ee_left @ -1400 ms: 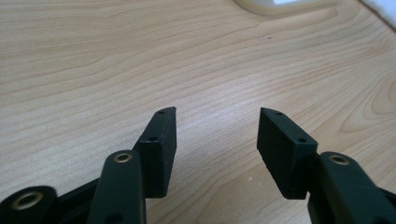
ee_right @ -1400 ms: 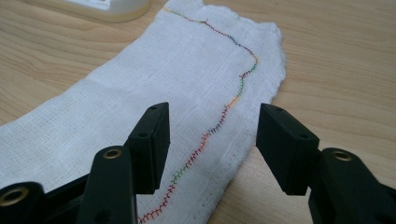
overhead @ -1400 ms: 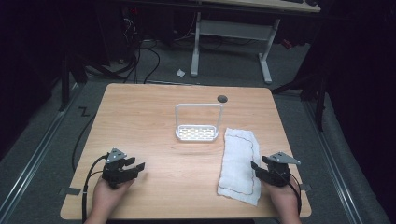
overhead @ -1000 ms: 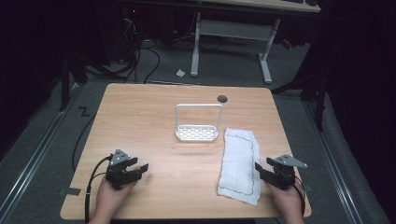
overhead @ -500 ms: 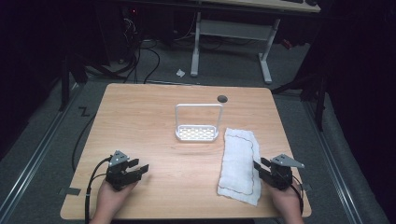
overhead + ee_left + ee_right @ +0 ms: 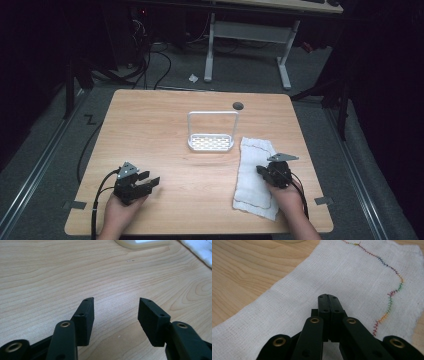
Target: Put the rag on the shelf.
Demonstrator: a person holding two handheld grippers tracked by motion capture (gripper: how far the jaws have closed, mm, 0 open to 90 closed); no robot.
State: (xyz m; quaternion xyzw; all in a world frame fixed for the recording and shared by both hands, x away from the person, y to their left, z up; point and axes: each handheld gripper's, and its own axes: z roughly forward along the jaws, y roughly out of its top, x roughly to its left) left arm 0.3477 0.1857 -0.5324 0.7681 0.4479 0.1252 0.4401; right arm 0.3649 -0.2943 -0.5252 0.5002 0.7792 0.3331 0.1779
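A white cloth with a multicoloured stitched line lies flat at the table's right side. My right gripper is low over the cloth's middle. Its jaws have just been closing and now meet at the tips; I see no cloth pinched between them. My left gripper rests near the front left of the table. Its jaws have narrowed slightly but stand open over bare wood with nothing between them.
A white perforated tray with a tall wire handle stands mid-table, just left of the cloth's far end; its rim shows ahead of the left gripper. The wooden table has a dark round grommet at the back.
The right gripper has moved forward and left from the cloth's right edge to over its middle, and its jaws have gone from wide open to shut. The left hand has stayed put.
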